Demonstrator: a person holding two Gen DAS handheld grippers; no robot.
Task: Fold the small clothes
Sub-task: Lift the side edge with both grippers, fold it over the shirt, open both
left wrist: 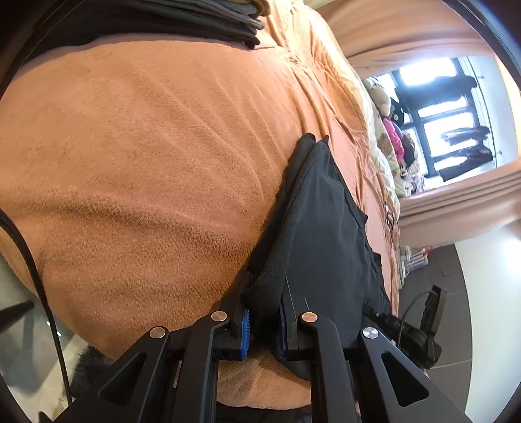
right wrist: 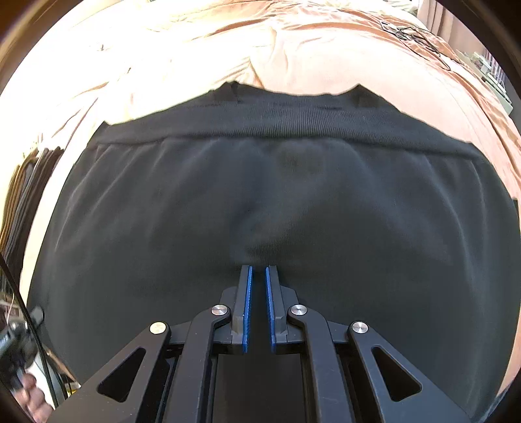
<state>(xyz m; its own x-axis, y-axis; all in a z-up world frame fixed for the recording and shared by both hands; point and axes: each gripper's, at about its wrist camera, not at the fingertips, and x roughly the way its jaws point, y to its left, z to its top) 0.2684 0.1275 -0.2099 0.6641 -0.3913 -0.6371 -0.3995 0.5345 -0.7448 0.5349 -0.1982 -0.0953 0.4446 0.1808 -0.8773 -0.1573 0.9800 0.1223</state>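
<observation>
A pair of small black shorts (right wrist: 228, 195) lies spread on an orange bed cover (right wrist: 325, 65), its ribbed waistband (right wrist: 276, 120) at the far side. My right gripper (right wrist: 258, 270) rests on the middle of the shorts with its blue pads (right wrist: 249, 309) nearly together, pinching a small ridge of the cloth. In the left wrist view the same shorts (left wrist: 325, 211) run away from me along the bed cover (left wrist: 146, 146). My left gripper (left wrist: 264, 322) is shut on the ribbed waistband edge (left wrist: 270, 286), which bunches between the blue pads (left wrist: 246, 332).
A stack of folded dark clothes (left wrist: 195, 19) sits at the far end of the bed; it also shows at the left edge of the right wrist view (right wrist: 26, 195). Soft toys (left wrist: 390, 130) and a bright window (left wrist: 449, 114) lie beyond. A black cable (left wrist: 35, 276) hangs at the left.
</observation>
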